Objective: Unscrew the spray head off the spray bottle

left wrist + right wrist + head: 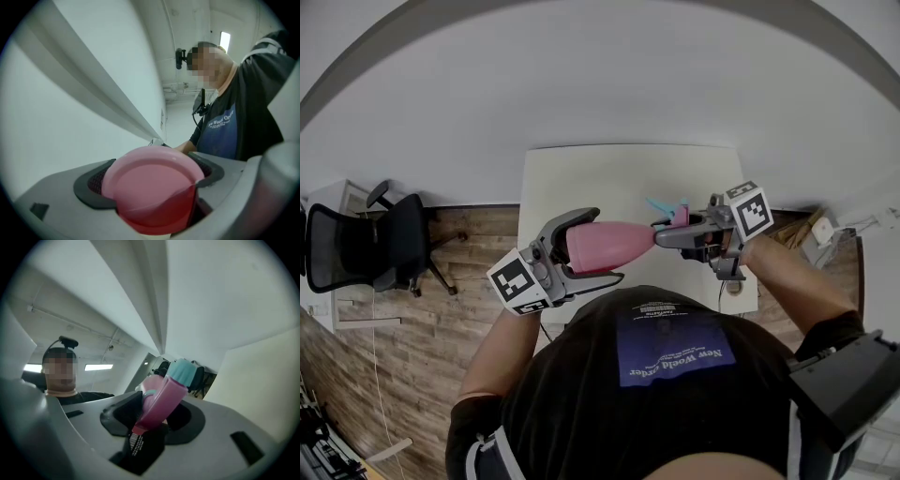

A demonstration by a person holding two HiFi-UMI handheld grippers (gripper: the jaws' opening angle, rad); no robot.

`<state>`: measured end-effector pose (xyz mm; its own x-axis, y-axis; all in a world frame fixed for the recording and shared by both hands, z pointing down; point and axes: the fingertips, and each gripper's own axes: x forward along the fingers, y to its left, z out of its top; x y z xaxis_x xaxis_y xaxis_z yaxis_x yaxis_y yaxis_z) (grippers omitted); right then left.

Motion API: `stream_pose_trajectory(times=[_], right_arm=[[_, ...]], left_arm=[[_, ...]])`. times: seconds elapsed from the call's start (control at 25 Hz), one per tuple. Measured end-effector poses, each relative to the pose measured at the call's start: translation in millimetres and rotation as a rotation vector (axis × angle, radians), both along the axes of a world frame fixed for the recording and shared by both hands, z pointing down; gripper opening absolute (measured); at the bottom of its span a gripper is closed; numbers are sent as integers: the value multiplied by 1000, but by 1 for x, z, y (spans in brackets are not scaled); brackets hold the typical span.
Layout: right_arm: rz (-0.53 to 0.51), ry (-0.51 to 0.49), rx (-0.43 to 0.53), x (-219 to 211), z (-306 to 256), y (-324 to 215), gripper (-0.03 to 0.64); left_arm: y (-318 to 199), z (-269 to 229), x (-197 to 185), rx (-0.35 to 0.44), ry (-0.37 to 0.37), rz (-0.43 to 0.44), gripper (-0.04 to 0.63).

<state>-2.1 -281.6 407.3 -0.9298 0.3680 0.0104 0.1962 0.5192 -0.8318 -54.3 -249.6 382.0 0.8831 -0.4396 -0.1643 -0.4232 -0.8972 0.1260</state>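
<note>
Right gripper (667, 234) clamped on spray head (678, 216), centre-right of frame; left gripper (605, 246) gripping pink bottle (628, 240) mid-frame, over table (581, 178). Risk: head slipping between pads, or nozzle snapping, if twisted off-axis.

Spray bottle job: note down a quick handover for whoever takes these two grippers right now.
Left gripper: shut on the body of the pink bottle, holding it level above the white table.
Right gripper: closed on the spray head at the bottle's neck.
Done: both grips are set. The head looks seated on the neck and no gap shows, so unscrewing seems not yet done.
Left to do: keep the bottle fixed, twist the head round until it frees, then pull it off.
</note>
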Motion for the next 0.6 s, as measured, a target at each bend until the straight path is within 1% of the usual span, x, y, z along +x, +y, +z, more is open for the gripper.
stream_pose_trajectory(times=[0.08,0.36,0.52,0.6], right_arm=[[-6,-3,123,0,-3,2,132],[-79,-30,622,-2,-12,19,132],[-111,-38,868,-2,-14,24,132],[-146,-29,987,0,-13,28,132]], left_arm=[[-2,3,-2,-69,62,15,488],[-7,15,-9,-360,305,112,488],[-11,23,-10,-514,425,156,488],[-13,26,-10,-581,475,176,488]])
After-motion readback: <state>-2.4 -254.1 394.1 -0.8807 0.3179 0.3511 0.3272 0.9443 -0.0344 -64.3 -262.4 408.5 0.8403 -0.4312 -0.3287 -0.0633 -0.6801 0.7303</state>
